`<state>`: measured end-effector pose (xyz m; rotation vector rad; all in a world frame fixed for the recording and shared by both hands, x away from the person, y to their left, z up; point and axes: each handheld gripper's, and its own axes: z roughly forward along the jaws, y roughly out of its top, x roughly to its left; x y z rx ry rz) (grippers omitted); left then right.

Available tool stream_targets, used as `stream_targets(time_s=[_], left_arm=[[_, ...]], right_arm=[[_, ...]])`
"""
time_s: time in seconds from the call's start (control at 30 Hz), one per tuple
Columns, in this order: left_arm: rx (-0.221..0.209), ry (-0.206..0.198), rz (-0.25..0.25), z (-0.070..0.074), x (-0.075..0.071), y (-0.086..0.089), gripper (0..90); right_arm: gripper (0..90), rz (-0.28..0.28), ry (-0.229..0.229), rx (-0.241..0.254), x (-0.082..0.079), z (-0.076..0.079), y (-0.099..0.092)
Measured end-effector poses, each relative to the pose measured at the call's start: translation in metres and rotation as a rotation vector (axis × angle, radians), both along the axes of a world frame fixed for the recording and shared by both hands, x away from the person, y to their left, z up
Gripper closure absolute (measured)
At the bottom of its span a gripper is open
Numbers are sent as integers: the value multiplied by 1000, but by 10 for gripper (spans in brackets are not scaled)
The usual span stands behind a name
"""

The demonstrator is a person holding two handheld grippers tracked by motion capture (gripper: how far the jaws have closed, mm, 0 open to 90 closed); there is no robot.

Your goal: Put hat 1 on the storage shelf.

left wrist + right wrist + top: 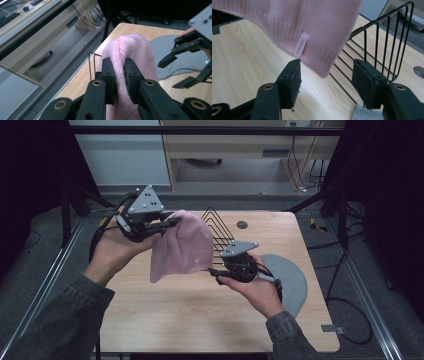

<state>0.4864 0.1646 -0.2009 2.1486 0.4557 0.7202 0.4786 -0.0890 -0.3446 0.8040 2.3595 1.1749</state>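
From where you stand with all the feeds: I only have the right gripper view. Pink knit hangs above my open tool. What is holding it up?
Observer: The left tool is shut on the pink beanie, pinching a fold of its knit, and holds it lifted over the table.
Operator: Is there any other fabric around?
Observer: Yes, a grey cloth lies flat on the table's right side, under and beyond the right hand.
Operator: And the black wire thing beside me?
Observer: It is a wire rack standing near the table's far edge, behind the beanie. The right tool sits open just below the beanie's lower edge, not yet gripping it.
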Motion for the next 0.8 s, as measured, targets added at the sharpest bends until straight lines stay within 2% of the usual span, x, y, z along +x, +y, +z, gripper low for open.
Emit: stream_targets(time_s=[0.07, 0.17, 0.3, 0.5, 0.67, 0.73, 0.8], left_arm=[[0, -2, -3, 1, 0, -1, 803], [-16, -2, -3, 2, 0, 0, 803], [-42, 1, -4, 4, 2, 1, 803], [-70, 11, -7, 7, 10, 2, 802], [-110, 24, -15, 11, 24, 3, 799], [-132, 35, -15, 14, 33, 4, 798], [-138, 24, -13, 19, 42, 4, 797]], right_arm=[[440, 3, -2, -7, 5, 3, 1], [484, 16, 9, 12, 11, 5, 3], [588, 62, 31, 51, 16, 9, 5], [801, 77, 28, 71, 24, 12, 4], [837, 96, 35, 73, 31, 22, -2], [839, 96, 33, 63, 35, 30, -4], [840, 91, 19, 51, 40, 39, -6]])
